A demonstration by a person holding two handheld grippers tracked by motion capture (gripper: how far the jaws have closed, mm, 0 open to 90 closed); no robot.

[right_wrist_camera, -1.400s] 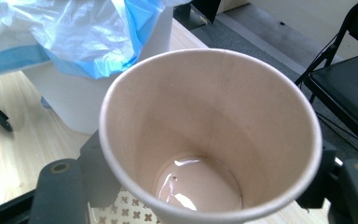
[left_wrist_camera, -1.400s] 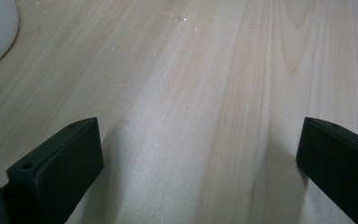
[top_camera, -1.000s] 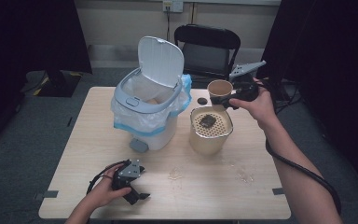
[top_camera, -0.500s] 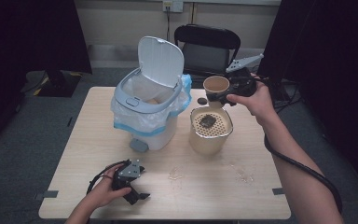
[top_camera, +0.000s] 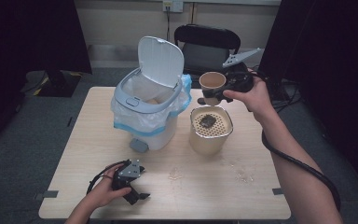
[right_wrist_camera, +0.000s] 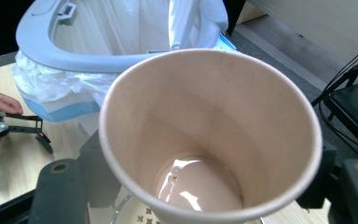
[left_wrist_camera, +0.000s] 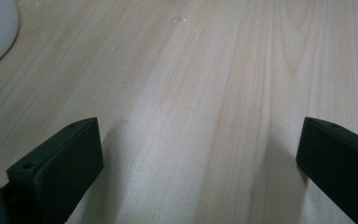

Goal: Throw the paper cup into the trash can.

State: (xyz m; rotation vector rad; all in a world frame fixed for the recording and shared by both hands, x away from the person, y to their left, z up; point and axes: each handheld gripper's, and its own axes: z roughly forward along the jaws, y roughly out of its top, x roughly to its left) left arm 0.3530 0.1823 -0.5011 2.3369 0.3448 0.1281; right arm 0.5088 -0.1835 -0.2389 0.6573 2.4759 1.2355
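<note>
While we hold the paper cup: right gripper clamps it, upper right of center, above the strainer container.
Left gripper: jaws wide apart, bottom left, on the table.
Cup content: little brown liquid.

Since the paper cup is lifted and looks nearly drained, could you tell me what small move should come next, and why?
Probably carry the paper cup leftward over the open bin. The right gripper holds it above the strainer container, with a thin film of liquid left inside.
</note>
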